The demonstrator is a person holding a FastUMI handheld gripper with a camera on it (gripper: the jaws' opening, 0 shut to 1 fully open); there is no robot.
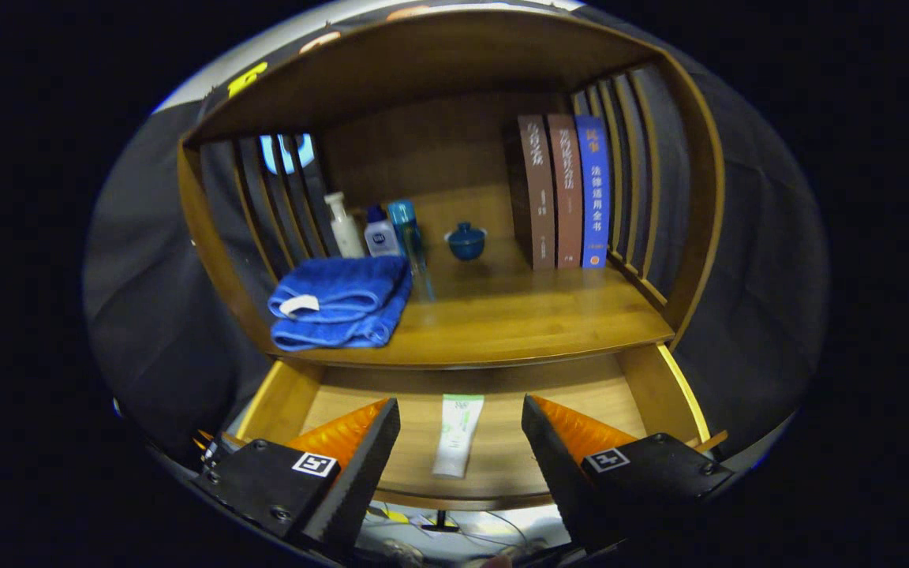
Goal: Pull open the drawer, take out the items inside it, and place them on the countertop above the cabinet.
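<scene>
I have the drawer pulled open, so the first step looks done. My hand-held gripper hangs over it with fingers spread wide, pinching nothing. One tube lies flat on the drawer floor, between the fingers and just ahead of them; whether anything else hides in the drawer's corners I cannot tell. The tabletop above carries a folded towel, bottles, a small bowl and books, and awaits the tube.

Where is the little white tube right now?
In the gripper view, the white tube lies flat in the open drawer, between the open tool's two fingers, below the countertop.
</scene>
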